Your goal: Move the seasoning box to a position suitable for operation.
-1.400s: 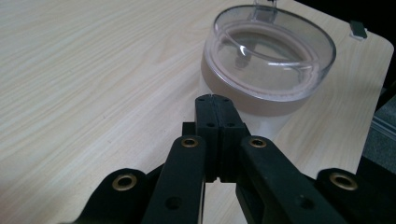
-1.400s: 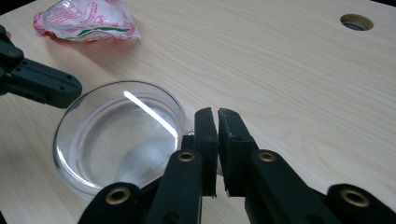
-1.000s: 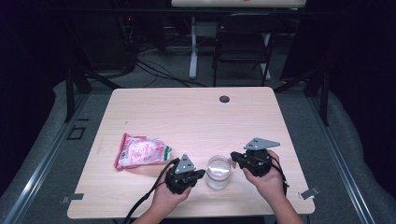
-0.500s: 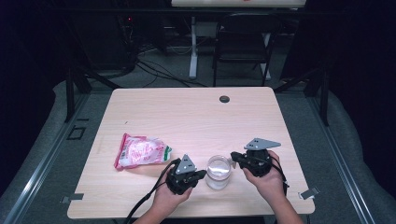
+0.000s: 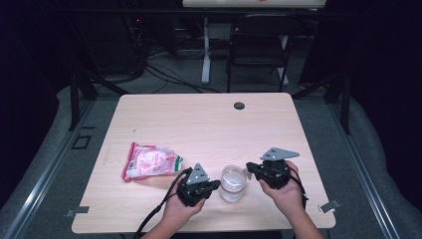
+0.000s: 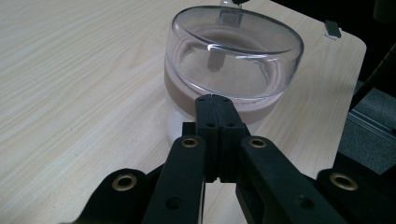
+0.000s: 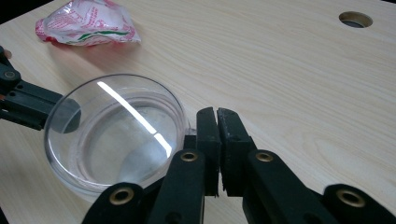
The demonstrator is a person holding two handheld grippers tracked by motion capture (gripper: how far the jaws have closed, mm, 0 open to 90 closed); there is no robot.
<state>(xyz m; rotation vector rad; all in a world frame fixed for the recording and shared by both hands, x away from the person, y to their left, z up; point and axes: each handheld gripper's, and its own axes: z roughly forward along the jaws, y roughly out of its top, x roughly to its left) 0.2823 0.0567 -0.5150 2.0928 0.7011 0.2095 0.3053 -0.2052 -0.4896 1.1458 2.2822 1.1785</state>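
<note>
I have both grippers parked at the lower middle of the high view, one on each side of a clear glass jar [image 5: 233,182] that stands upright on the pale wooden counter [image 5: 209,124]. The left gripper [image 5: 214,184] sits just left of the jar, and in the left gripper view [image 6: 215,100] its jaws are pressed flat together with nothing between them, their tips right at the jar's [image 6: 233,70] near wall; I cannot tell whether they touch it. The right gripper [image 5: 250,168] lies just right of the jar. In the right gripper view [image 7: 217,116] its jaws are together too, with only a hairline seam between them and nothing held, their tips just beside the jar's [image 7: 116,135] rim at centre left of that frame. The jar looks open-topped, with a pale residue at the bottom.

A crumpled red and white packet [image 5: 149,162] lies on the counter left of the grippers, apart from the jar; I see it again at the upper left of the right gripper view [image 7: 86,21].
</note>
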